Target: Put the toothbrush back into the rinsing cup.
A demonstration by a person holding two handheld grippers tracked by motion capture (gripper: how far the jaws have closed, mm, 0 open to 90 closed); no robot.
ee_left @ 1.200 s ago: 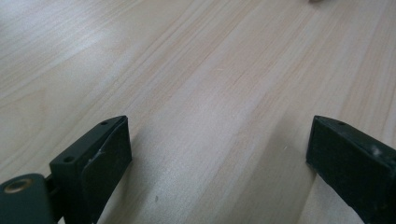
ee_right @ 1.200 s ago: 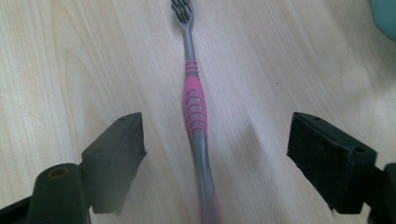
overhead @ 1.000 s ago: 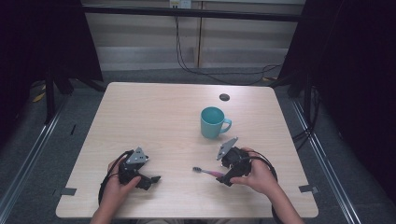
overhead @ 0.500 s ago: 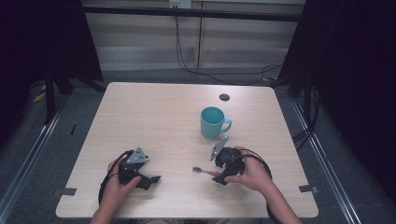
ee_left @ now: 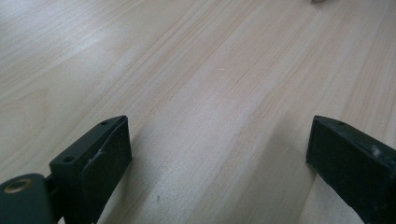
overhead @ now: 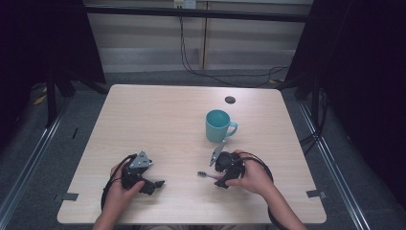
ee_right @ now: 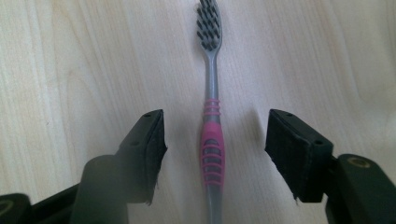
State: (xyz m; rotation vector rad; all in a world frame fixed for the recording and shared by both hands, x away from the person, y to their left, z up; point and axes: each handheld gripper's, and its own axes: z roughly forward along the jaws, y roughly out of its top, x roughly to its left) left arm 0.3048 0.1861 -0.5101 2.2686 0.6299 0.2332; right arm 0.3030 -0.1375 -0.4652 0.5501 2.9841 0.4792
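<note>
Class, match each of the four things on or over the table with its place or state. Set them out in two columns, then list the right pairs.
Things:
1. toothbrush
2. mug
3. left hand-held gripper
4. right hand-held gripper

Places or states:
A. teal, upright, beyond the right hand
B. jaws open over bare wood
C. lying flat between two jaws, untouched
D. jaws just been closing, either side of a pink handle

Pairs: 1-C, 2-A, 3-B, 4-D
</note>
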